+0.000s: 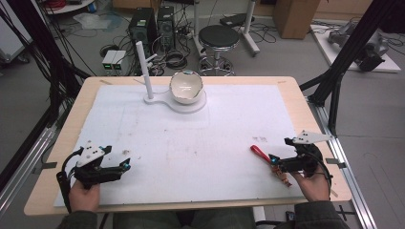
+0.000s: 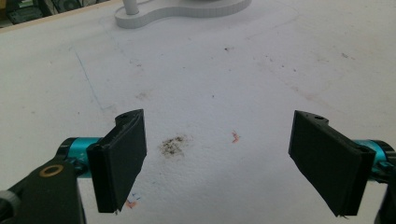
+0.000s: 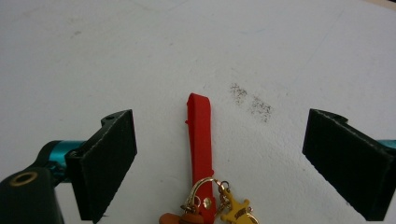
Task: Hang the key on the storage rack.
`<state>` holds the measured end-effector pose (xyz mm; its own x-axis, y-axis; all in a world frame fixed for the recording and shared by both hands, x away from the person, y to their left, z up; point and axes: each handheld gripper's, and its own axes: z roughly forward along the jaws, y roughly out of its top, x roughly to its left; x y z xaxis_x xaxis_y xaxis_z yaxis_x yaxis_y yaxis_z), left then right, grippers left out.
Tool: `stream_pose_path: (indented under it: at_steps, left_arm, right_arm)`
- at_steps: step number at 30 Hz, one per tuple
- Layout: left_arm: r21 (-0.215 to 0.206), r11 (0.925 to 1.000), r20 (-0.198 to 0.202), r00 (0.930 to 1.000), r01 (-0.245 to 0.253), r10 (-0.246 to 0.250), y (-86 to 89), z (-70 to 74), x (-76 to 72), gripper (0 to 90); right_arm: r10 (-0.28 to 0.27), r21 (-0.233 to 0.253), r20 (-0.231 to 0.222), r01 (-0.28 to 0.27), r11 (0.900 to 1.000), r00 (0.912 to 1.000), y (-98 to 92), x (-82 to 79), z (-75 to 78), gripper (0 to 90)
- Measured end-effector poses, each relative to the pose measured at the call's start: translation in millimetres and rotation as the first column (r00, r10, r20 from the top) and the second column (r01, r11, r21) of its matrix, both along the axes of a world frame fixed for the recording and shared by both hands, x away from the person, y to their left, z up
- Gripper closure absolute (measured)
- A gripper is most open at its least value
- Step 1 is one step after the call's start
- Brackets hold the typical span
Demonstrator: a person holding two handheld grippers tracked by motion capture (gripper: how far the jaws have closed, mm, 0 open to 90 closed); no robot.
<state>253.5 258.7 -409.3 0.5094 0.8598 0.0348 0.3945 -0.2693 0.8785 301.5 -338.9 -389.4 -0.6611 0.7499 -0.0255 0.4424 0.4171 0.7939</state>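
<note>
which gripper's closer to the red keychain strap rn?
Right. The right gripper is open directly over the red keychain strap, which lies between its jaws. The left gripper sits open at the table's opposite side, far from it.

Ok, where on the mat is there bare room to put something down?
The whole middle of the white mat is bare, from the bowl stand down to the near edge, between the two grippers. It is crowded only by the right gripper, where the red strap lies.
</note>
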Motion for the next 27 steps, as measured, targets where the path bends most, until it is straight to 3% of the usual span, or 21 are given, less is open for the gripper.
stream_pose_path:
  at_steps: [6, 13, 17, 27]
  left_arm:
    - [0.000, 1.0000, -0.001, 1.0000, -0.001, 0.001, 0.4, -0.3, -0.3, 19.6]
    - [-0.003, 1.0000, -0.001, 1.0000, -0.001, 0.001, 1.0, -0.6, -0.7, 19.6]
    - [0.004, 1.0000, -0.001, 1.0000, 0.004, -0.004, 1.0, -0.4, -1.0, 19.6]
    - [0.004, 0.9999, -0.004, 0.9999, 0.009, -0.009, -1.1, -0.6, -0.3, 19.6]
  right_arm:
    - [0.042, -0.047, -0.032, -0.044, 0.998, 0.9986, 12.9, 10.8, -1.0, 22.6]
    - [0.048, -0.074, -0.064, -0.052, 0.996, 0.9968, 19.8, 16.1, -8.8, 35.9]
    - [0.053, -0.128, -0.083, -0.063, 0.990, 0.9951, 23.2, 16.8, -15.2, 43.1]
    - [0.061, -0.193, -0.149, -0.090, 0.977, 0.9869, 25.2, 17.4, -25.3, 56.5]
